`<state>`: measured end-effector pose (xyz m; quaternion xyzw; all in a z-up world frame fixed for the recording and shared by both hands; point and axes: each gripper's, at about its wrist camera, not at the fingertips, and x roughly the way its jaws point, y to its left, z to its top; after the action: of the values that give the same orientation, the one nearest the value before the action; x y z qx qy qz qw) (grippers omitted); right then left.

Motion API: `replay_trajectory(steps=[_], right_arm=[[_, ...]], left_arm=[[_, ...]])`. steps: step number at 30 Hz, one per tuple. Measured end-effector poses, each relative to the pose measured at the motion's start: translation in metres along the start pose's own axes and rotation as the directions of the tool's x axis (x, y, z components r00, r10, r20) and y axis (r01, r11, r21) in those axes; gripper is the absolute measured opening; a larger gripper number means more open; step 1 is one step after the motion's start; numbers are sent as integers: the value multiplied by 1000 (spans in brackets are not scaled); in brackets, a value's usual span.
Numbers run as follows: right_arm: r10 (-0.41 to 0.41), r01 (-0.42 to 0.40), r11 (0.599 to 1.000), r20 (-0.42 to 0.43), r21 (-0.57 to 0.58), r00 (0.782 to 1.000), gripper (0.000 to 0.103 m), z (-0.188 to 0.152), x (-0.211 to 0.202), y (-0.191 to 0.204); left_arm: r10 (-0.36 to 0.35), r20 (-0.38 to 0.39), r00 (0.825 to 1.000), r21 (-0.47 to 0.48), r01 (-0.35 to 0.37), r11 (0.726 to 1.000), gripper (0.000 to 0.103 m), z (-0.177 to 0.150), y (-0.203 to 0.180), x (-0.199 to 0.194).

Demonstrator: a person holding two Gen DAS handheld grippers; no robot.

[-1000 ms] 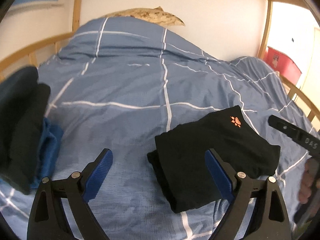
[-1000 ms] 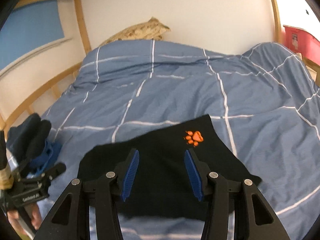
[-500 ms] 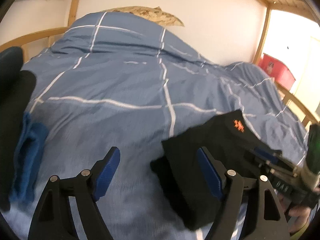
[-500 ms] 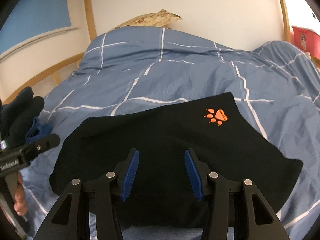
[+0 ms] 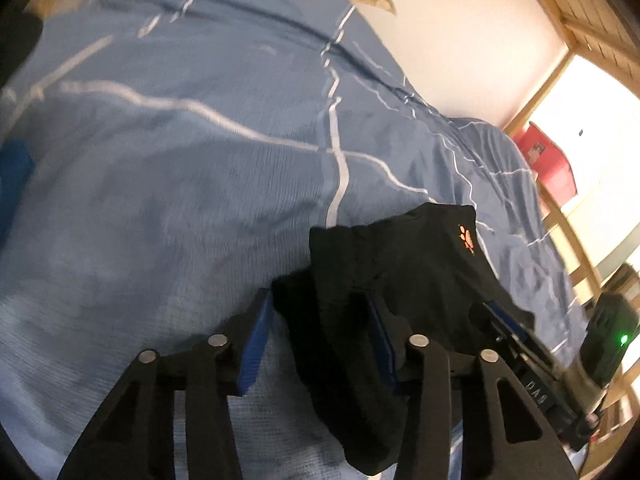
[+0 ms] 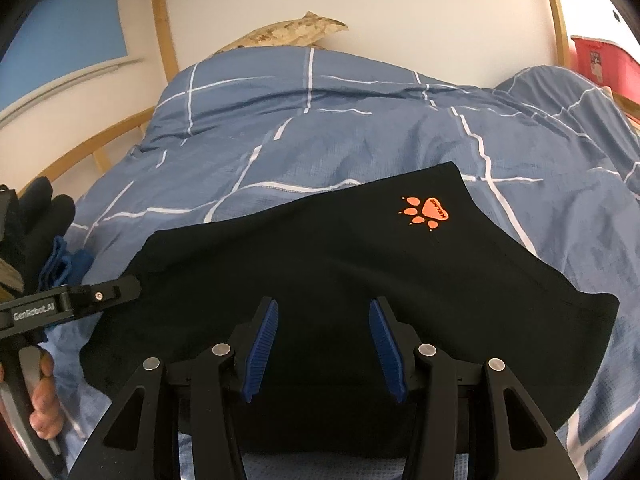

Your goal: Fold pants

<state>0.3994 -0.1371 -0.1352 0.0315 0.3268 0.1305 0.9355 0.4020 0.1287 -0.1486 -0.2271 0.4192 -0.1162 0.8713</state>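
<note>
At the far left of the right wrist view, beyond the left hand-held gripper, a dark garment and a blue garment lie on the bed. A hand grips that tool's handle at the left edge.

In the left wrist view the left hand-held gripper points down at the near-left corner of the folded black pants. Its jaws have just been closing, and that corner of the cloth sits between the blue pads. The left pad lies beside the fold's edge and the right pad is buried in the fabric; whether they already pinch it cannot be told, as the frame is blurred.

The pants lie as a folded rectangle on the blue checked duvet straight ahead of both tools, the orange paw print at the far right corner.

The right hand-held gripper hovers low over the near edge of the pants, its jaws parted about halfway with nothing pinched between them; black cloth shows below the gap.

Beyond the duvet, a patterned pillow rests against the white wall. To the right stands a red box.
</note>
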Motion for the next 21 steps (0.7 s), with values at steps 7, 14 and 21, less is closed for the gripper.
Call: replay_trajectory(steps=[7,14,21], right_arm=[[-25,25,999,0,-41,1000,49,-2,1,8],[-30,30,999,-15,-29,999,49,-3,4,6],[-22,21,999,-27,-24,999,49,-3,6,6]], left_arm=[[-21,-40,999,-63,18,998,41,-3,10,10],[-34,-40,999,-89,30,996,42,-7,15,19],[-37,-35,999,-115,33,993,42,-5,14,25]])
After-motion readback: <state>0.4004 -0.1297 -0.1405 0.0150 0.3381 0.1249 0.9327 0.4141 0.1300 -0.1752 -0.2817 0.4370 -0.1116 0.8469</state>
